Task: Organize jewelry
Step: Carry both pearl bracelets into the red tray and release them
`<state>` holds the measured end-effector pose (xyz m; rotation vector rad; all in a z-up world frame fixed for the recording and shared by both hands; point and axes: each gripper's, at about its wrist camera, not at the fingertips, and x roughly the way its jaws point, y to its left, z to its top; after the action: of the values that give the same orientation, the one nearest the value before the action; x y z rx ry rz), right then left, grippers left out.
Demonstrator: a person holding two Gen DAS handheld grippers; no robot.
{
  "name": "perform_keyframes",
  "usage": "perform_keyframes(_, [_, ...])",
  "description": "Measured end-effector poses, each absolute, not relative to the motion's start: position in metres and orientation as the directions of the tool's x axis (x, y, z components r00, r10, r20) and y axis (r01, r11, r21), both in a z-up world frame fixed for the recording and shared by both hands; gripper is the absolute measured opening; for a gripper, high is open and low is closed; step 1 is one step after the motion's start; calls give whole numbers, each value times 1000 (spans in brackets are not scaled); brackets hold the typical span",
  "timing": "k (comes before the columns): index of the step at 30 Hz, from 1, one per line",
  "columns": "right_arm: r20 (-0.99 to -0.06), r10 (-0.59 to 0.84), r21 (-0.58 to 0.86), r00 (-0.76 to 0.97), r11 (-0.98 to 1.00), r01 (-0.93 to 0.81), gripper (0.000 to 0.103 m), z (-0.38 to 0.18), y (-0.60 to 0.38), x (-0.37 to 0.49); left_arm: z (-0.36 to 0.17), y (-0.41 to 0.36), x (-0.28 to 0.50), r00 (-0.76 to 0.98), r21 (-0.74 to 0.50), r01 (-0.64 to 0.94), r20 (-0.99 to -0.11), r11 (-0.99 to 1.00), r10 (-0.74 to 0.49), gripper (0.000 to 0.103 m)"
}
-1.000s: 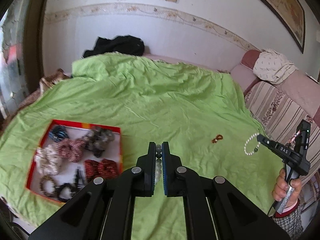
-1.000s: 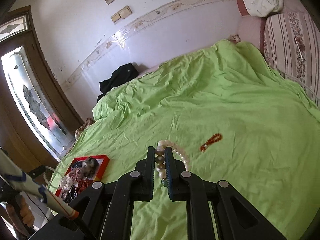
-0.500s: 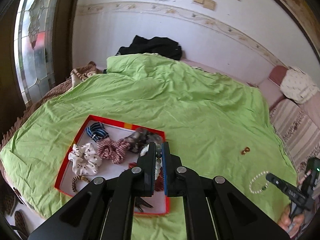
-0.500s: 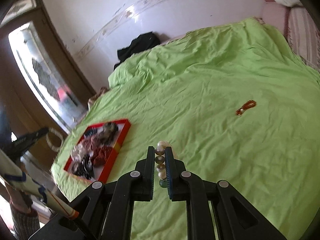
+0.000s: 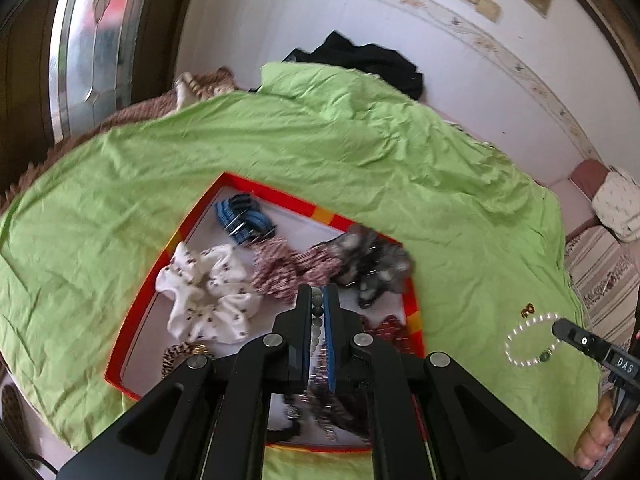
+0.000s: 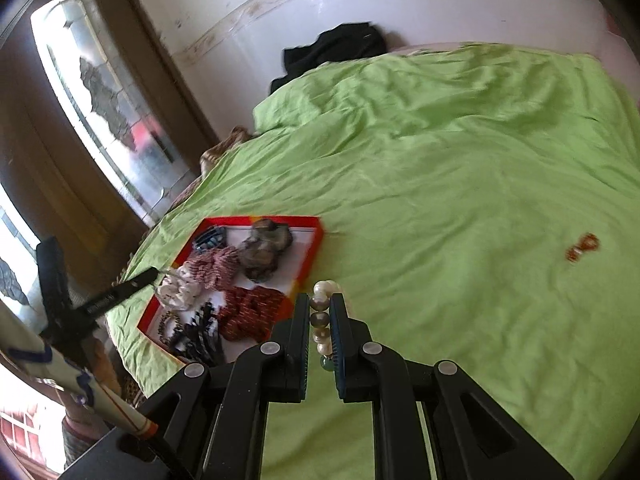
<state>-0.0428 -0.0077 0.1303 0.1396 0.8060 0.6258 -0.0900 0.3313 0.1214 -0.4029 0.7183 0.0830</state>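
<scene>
Green sheet (image 5: pixel 420 184) covers the bed, and a red-rimmed tray (image 5: pixel 280 196) lies on it at about 7 o'clock of the left wrist view, holding scrunchies: a white printed one (image 5: pixel 208 292), a blue striped one (image 5: pixel 244 218), a pink checked one (image 5: pixel 280 268) and a grey one (image 5: pixel 372 260). Left tongs (image 5: pixel 318 304) are pressed together on a string of grey-green beads (image 5: pixel 318 311), poised over the tray's middle. Right tongs (image 6: pixel 320 316) pinch a pearl bracelet (image 6: pixel 321 304), which shows as a loop at 3 o'clock in the left view, over the sheet beside the tray's right rim. A small orange trinket (image 6: pixel 582 247) lies alone on the sheet at 3 o'clock in the right view, well apart from the tray. Black clothing (image 6: pixel 332 50) is heaped by the wall at 12 o'clock
</scene>
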Motion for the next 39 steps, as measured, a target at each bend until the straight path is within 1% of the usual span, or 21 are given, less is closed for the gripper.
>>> perform_keyframes(2, [-642, 580, 335, 501, 800, -497, 11, 130, 20, -36, 116, 338, -88, 750, -329, -218, -658, 919, -58, 5])
perform_keyframes(7, [-670, 580, 304, 463, 784, -541, 11, 129, 77, -22, 107, 341, -83, 745, -267, -248, -667, 931, 7, 5])
perform_keyframes(11, [-688, 563, 275, 457, 786, -554, 11, 127, 105, -10, 105, 346, -83, 750, -272, -257, -662, 927, 13, 5])
perform_keyframes(15, [-713, 533, 242, 456, 797, -553, 11, 120, 120, 1, 101, 349, -79, 747, -307, -252, -664, 918, -17, 5])
perform_keyframes(20, [-760, 458, 178, 461, 829, -531, 11, 102, 135, 24, 94, 346, -70, 739, -337, -230, -671, 913, -62, 5])
perform_keyframes(25, [-790, 409, 141, 456, 846, -514, 11, 86, 146, 39, 83, 341, -59, 700, -291, -260, -714, 921, -28, 5])
perform_keyframes(31, [-814, 390, 142, 431, 852, -504, 11, 68, 155, 50, 67, 348, -52, 635, -240, -320, -772, 916, 19, 5])
perform_keyframes(39, [-831, 389, 151, 399, 847, -511, 11, 48, 166, 45, 65, 350, -54, 637, -246, -315, -771, 917, 11, 5])
